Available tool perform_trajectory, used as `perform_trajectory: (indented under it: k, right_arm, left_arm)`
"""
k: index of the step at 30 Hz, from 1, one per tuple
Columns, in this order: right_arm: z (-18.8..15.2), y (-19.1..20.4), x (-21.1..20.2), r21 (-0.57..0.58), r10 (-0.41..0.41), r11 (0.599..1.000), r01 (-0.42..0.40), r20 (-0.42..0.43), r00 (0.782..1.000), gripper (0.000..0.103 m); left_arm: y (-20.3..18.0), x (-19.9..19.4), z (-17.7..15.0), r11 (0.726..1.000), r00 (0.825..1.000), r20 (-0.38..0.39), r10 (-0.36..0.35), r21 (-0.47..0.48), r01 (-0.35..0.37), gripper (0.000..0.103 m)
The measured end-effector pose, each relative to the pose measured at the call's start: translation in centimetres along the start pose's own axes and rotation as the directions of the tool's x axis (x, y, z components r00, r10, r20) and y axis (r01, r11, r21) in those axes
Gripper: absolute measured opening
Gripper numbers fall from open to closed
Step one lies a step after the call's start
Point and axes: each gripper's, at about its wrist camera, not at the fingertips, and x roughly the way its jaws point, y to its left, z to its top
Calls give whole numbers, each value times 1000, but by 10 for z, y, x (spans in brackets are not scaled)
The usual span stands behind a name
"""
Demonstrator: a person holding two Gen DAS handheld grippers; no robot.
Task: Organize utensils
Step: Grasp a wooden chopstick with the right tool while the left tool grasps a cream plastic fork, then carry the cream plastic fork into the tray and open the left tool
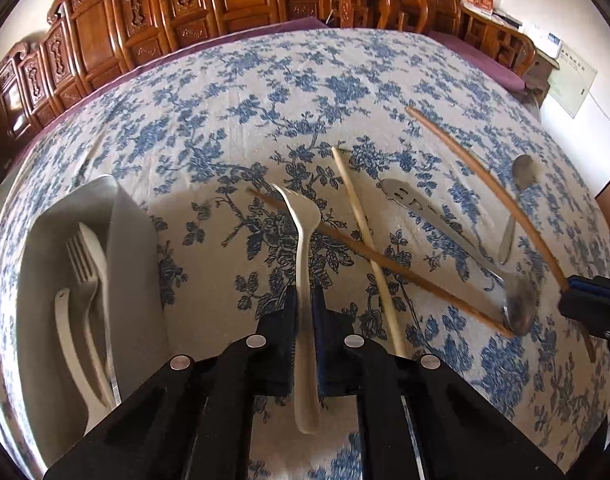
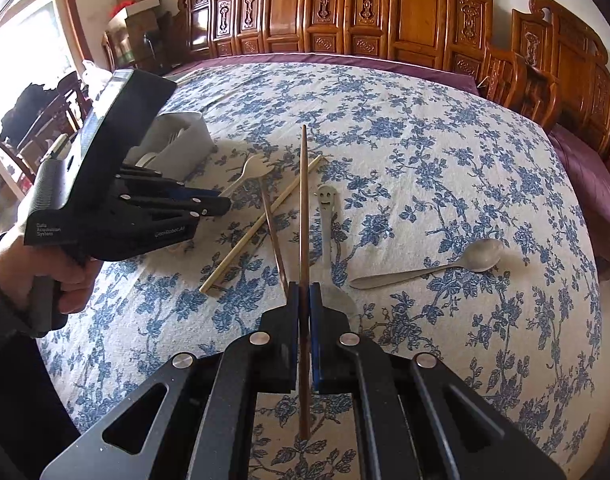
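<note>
Two grippers are mine, and each is clenched on one utensil. My left gripper has its jaws closed on the handle of a cream plastic fork, whose tines point away from me over the blue floral tablecloth. My right gripper pinches a dark brown chopstick between its blue pads, and the stick runs straight ahead of me, tip raised toward the far side of the table.

Off to my left sits a white utensil tray; inside one compartment lie a metal fork and pale plastic pieces beside it, which I cannot name with certainty.

Loose on the cloth between my two grippers, a pale bamboo chopstick crosses over a second brown chopstick. Just beyond them lies a metal spoon with a smiling face cut into its handle, its bowl near the brown stick's end. A plain metal spoon rests well apart on the right side.

From the right wrist view, a person's hand grips the handle of my left gripper. Carved wooden chairs line the far edge.
</note>
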Motion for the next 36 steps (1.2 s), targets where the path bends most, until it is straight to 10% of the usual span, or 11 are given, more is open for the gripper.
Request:
perform_trajectory:
  k: [17,36]
  right_arm:
    - [28,47,-19,-24,-15,1000,17,58,998,6]
    - [50,98,-4,-57,28,998,-24,69,997,6]
  left_arm:
    - [43,-96,-9,1000,989,148,5,-19,-2,7]
    - [112,-97,-39,994,989,141,45,-103,-30,7]
